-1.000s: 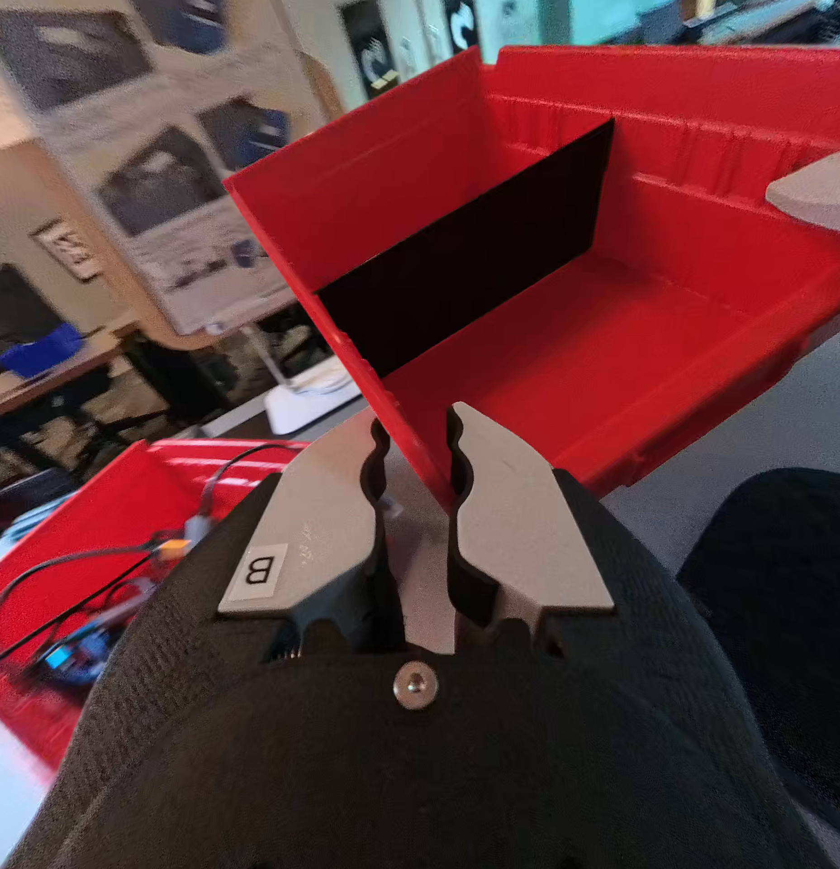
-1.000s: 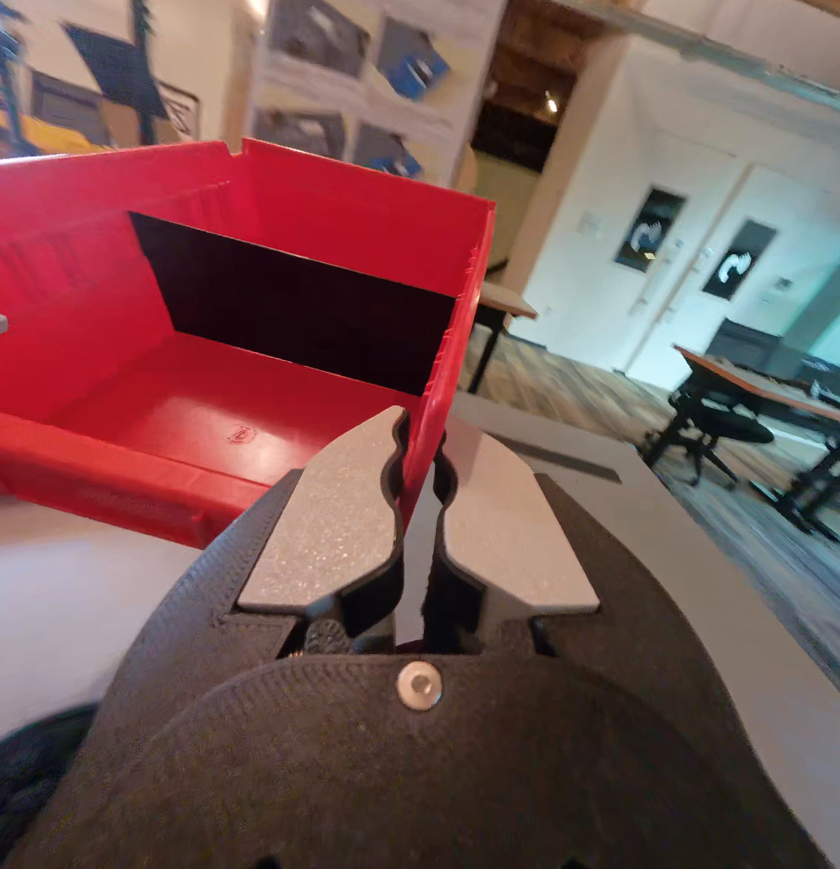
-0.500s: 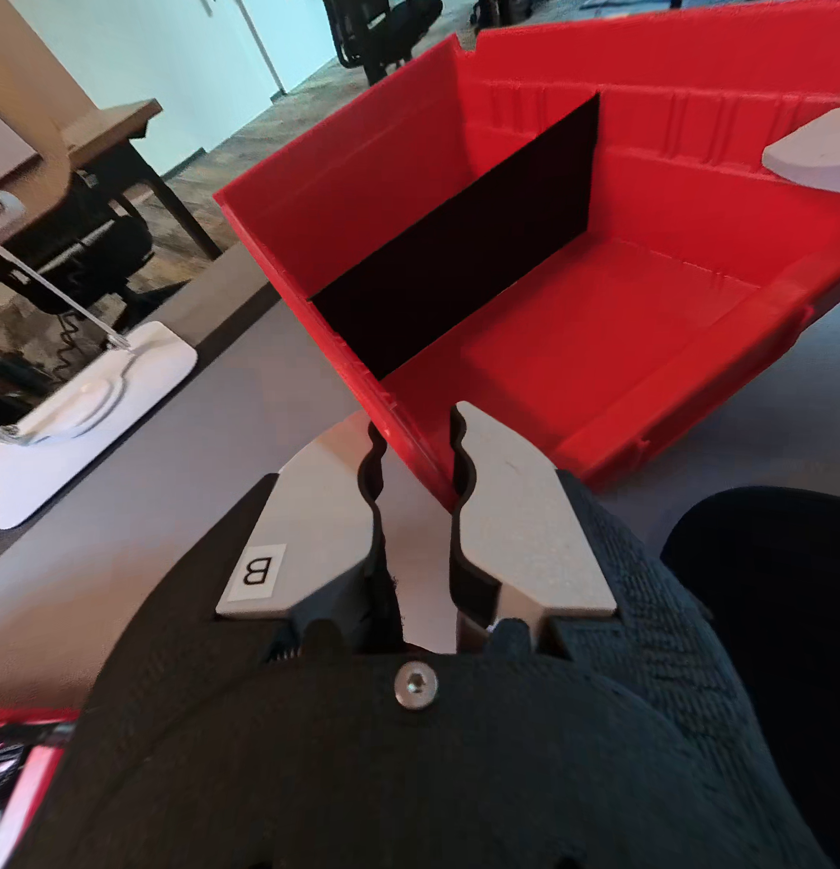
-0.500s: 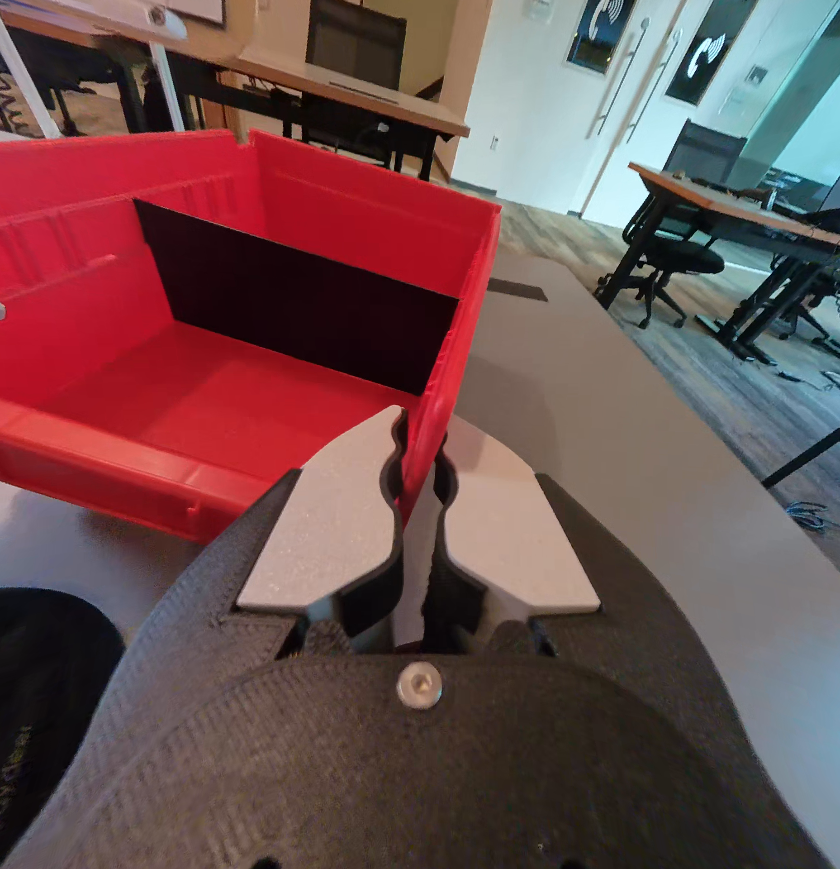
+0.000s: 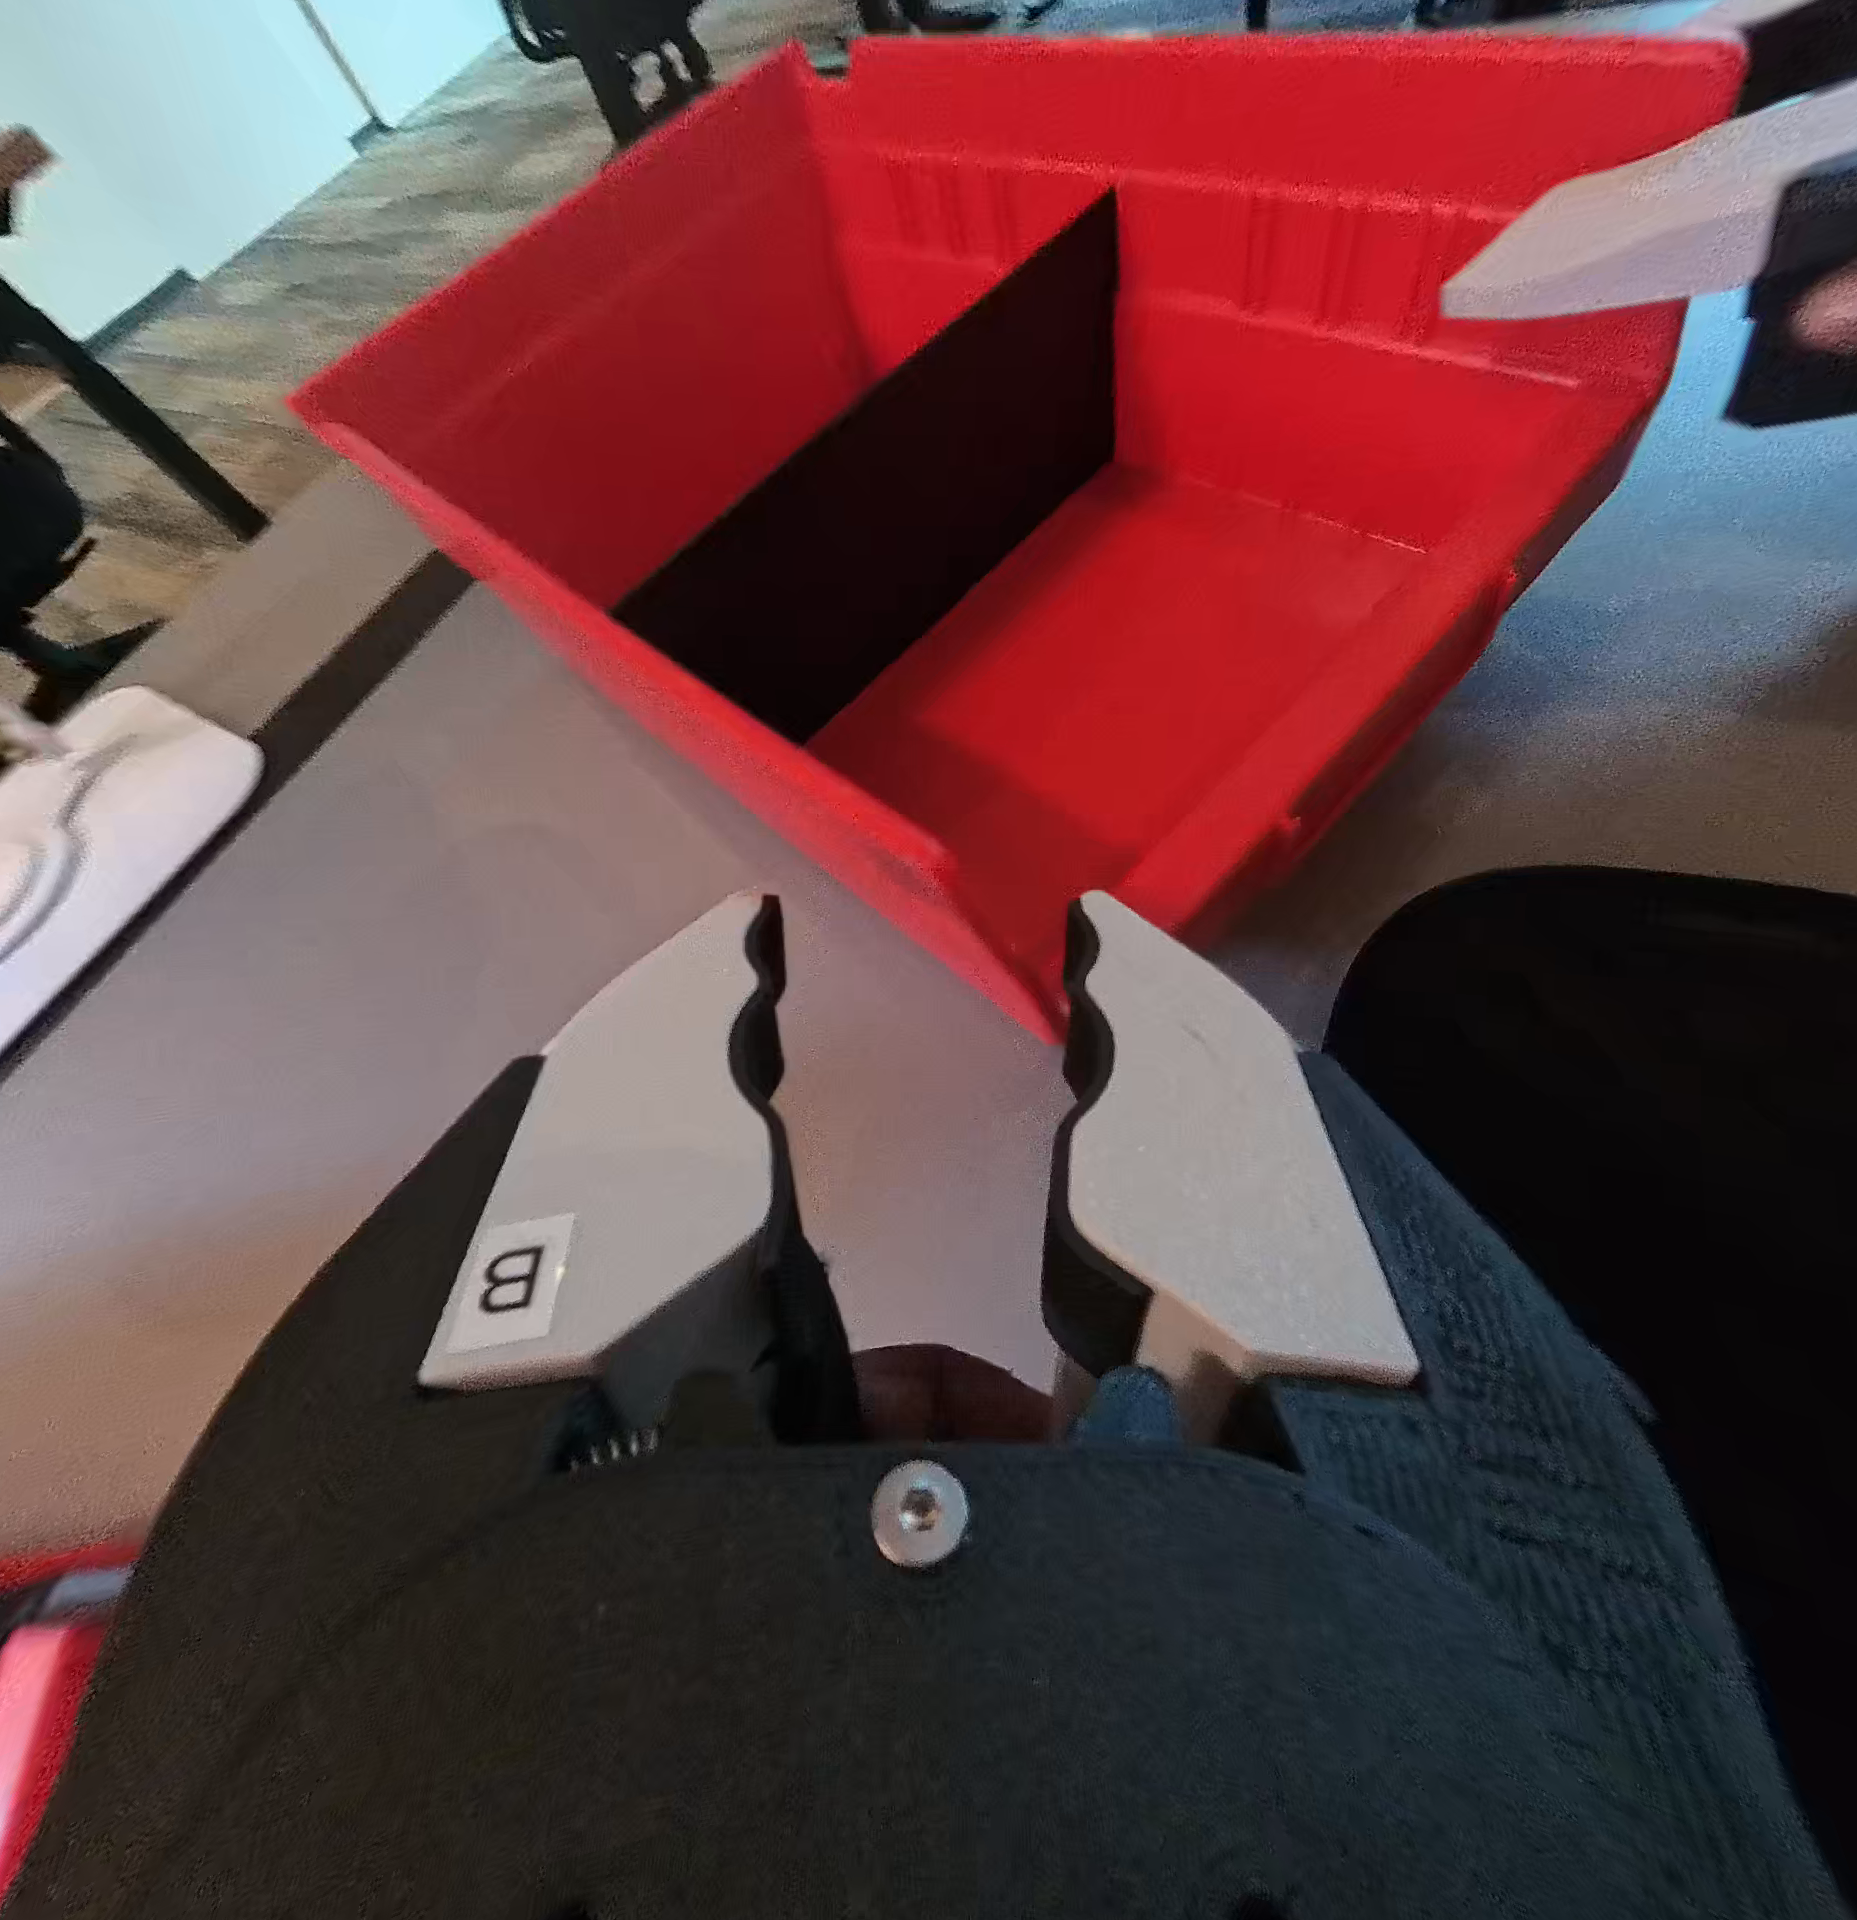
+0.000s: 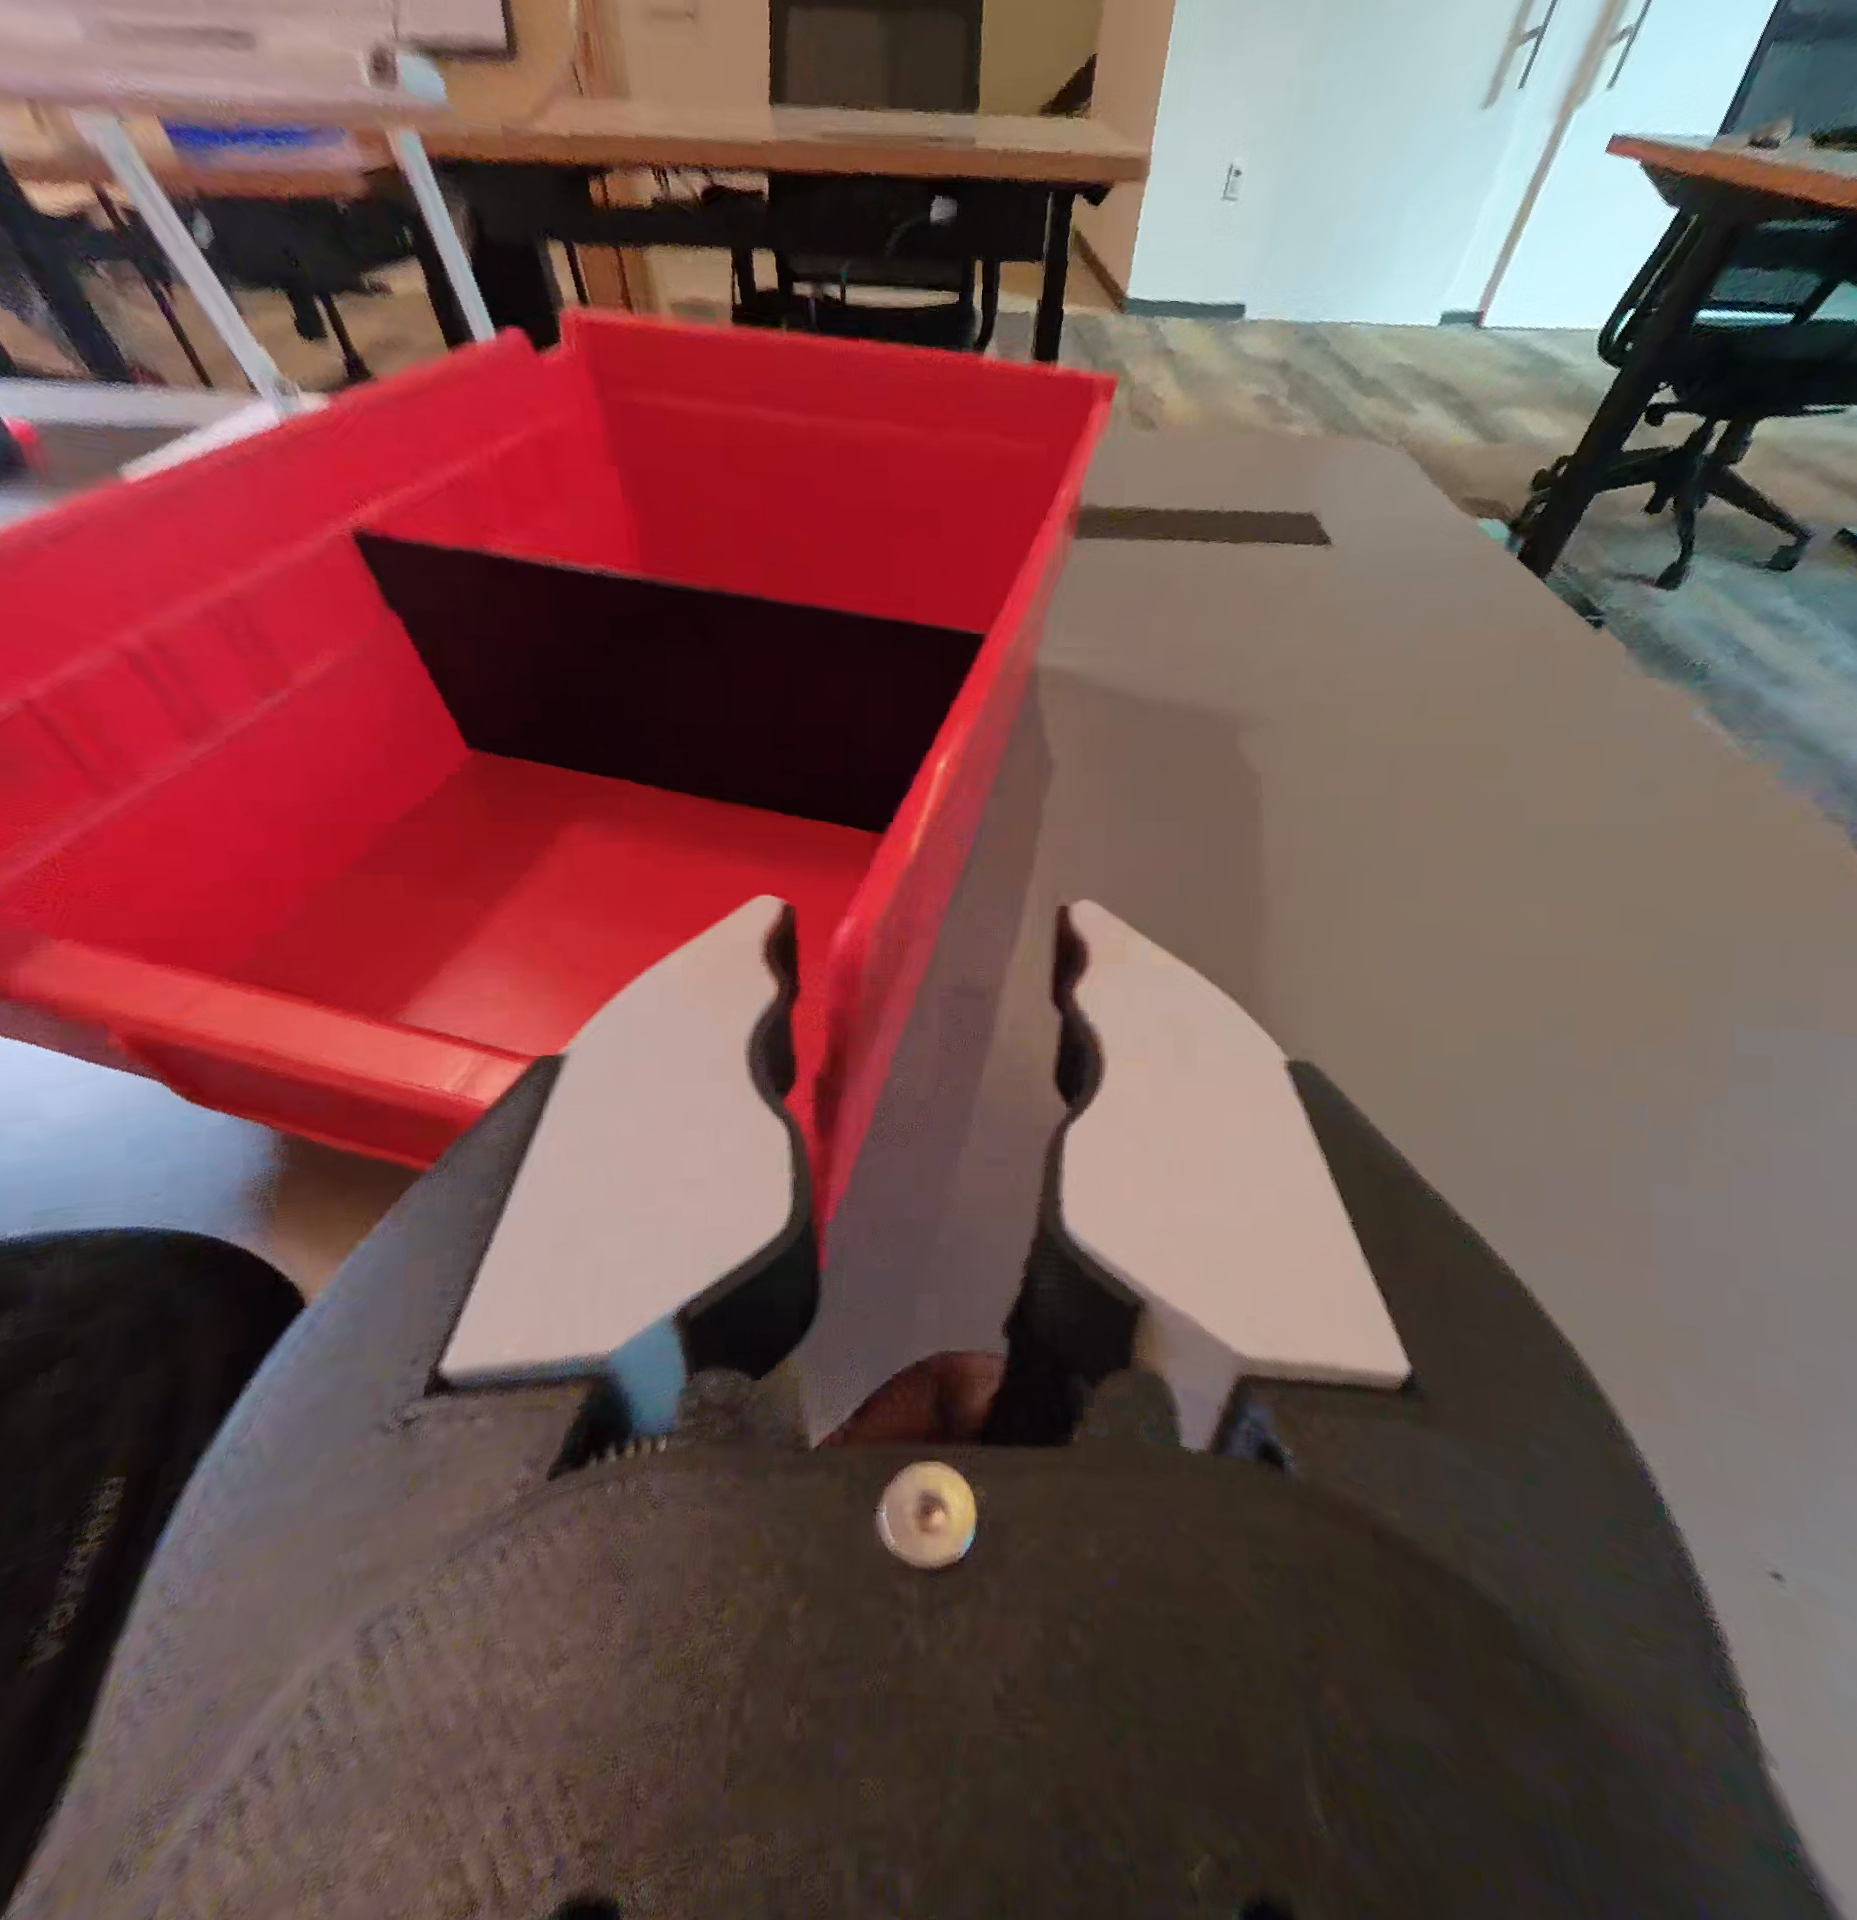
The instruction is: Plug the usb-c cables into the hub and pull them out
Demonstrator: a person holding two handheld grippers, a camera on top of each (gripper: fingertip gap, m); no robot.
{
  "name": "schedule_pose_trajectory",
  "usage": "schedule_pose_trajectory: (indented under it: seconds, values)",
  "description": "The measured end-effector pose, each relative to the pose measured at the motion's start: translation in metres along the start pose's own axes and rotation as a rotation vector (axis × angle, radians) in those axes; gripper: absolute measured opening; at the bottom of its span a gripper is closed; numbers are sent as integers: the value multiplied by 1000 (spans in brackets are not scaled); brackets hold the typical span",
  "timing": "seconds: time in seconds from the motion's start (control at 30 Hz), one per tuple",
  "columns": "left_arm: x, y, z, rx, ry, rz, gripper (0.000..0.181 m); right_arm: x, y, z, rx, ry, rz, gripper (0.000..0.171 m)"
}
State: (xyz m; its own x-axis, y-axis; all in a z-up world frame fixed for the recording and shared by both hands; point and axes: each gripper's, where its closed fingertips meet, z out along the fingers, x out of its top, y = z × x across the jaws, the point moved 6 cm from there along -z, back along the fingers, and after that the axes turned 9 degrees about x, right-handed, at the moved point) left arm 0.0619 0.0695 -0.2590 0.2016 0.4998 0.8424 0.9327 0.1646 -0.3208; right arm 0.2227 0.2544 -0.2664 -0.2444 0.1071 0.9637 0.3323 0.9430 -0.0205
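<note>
On the grey matte table top (image 6: 1423,935) stands a red plastic bin (image 5: 612,343) with a black divider panel (image 6: 675,707). The left gripper (image 5: 919,971) and the right gripper (image 6: 924,966) both have fingers spread, holding nothing, beside its near corners. Cables and hub are not visible.

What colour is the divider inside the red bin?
Black divider, standing across the red bin; clearest in the right wrist view.
</note>
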Motion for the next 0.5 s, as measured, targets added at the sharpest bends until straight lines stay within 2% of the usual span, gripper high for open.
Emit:
schedule_pose_trajectory:
  seconds: [0.07, 0.13, 0.2, 0.27, 0.33, 0.4, 0.5]
  values:
    - [-2, -11, -22, 35, 30, -11, 56, 9, 6, -11, 1, 69, -9, 70]
    - [-10, -27, -48, 104, 38, -33, 58, 20, 2, -21, 12, 138, -154, 93]
    - [-31, -47, -71, 191, -23, -63, 61, 29, -11, -26, 31, 141, -371, 98]
    - [-58, -72, -85, 293, -155, -58, 65, 31, -32, -25, 88, 23, -517, 97]
    - [-80, -93, -93, 348, -294, -54, 73, 28, -59, -16, 220, -100, -541, 90]
    - [-98, -111, -96, 409, -425, -29, 77, 25, -86, -4, 328, -138, -596, 81]
    - [-118, -134, -96, 503, -549, 39, 78, 9, -108, 19, 376, -294, -725, 75]
